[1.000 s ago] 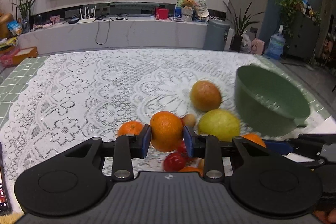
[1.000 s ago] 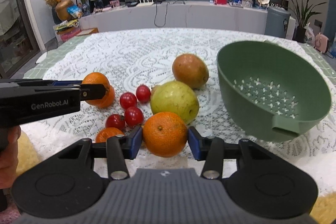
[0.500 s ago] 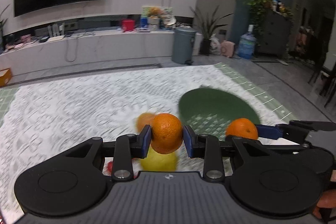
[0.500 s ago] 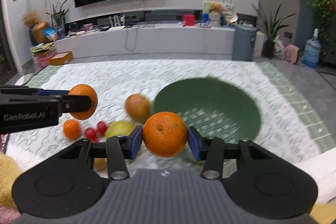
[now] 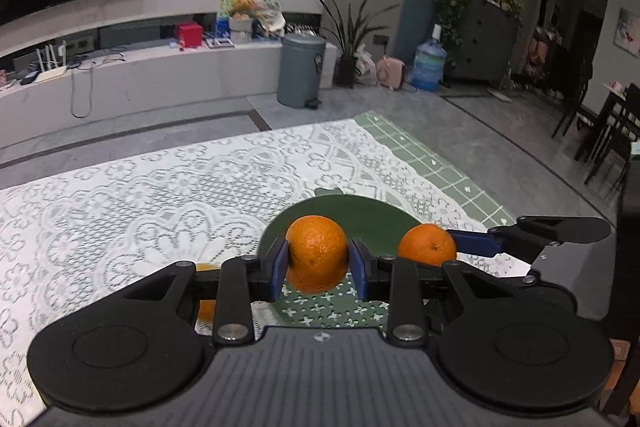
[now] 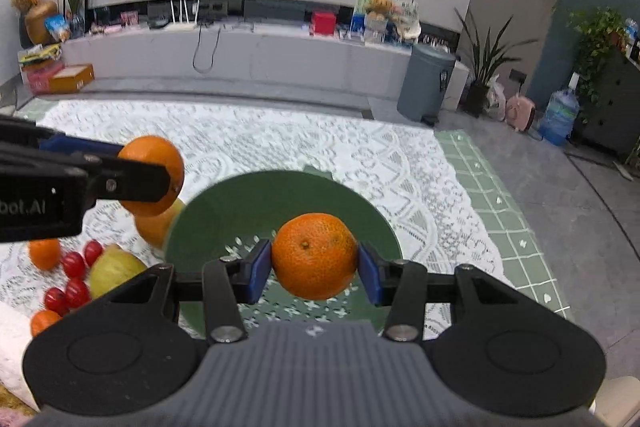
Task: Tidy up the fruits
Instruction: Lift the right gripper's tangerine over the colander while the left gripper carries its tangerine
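An orange point(image 5: 317, 253) is sitting pinched between the blue pads of the left tool point(image 5: 318, 263), held in the air over the near edge of the green colander point(image 5: 372, 215). A second orange point(image 6: 314, 255) is being squeezed the same way by the right tool point(image 6: 315, 265), and it is hanging above the colander's perforated bottom (the holes are showing just below the fruit). Both tools are gripping their oranges firmly, pads pressing on either side, and the two are lying side by side, the right one appearing at the right edge of the left wrist view with its orange just beside the colander rim.

The colander is resting on a white lace cloth point(image 6: 280, 143) that is covering a green-tiled surface point(image 6: 504, 223). To its left, more fruit is waiting on the cloth: a yellow-green fruit point(image 6: 114, 269), a cluster of cherry tomatoes point(image 6: 74, 281), a small orange point(image 6: 44, 253) and a larger orange-brown fruit point(image 6: 154, 231) touching the colander's wall. Beyond the surface, a grey pedal bin point(image 6: 426, 83) is standing on the floor near a long white media shelf point(image 6: 240, 57).
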Demonstrator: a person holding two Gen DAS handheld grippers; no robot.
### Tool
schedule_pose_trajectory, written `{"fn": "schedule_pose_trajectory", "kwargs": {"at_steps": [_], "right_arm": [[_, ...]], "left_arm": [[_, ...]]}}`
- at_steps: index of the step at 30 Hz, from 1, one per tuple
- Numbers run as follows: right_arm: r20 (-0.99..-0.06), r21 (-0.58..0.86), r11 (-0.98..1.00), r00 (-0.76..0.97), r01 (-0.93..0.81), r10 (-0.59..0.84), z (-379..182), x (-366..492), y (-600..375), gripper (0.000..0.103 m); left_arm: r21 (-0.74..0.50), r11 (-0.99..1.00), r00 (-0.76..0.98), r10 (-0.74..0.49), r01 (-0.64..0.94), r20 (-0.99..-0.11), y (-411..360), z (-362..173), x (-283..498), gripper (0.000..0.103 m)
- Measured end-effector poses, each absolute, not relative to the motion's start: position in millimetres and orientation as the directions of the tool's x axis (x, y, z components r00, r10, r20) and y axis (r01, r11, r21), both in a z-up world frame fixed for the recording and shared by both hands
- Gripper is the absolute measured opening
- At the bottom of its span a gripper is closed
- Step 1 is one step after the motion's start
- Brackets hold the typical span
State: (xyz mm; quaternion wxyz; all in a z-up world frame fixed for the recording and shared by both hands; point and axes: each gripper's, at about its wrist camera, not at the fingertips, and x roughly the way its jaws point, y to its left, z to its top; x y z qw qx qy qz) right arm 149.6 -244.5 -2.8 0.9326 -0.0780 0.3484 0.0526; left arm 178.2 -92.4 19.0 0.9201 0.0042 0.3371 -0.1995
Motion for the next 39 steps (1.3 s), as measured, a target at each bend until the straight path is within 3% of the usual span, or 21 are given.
{"fn": "schedule_pose_trajectory", "kwargs": {"at_steps": [16, 39], "right_arm": [[-0.804, -0.038, 0.986, 0.591, -0.159, 0.064, -48.6, 206.8, -257.0, 0.044], [-0.832, -0.093, 0.977, 0.554, -0.191, 0.029, -79.7, 215.9, -245.1, 0.045]], "left_arm": [[-0.086, 0.882, 0.533, -0.355, 0.463, -0.768, -129.6, -25.4, 232.4, 0.037], [-0.027, 0.899, 0.465, -0.252, 0.437, -0.848, -138.1, -59.5, 252.4, 0.037]]}}
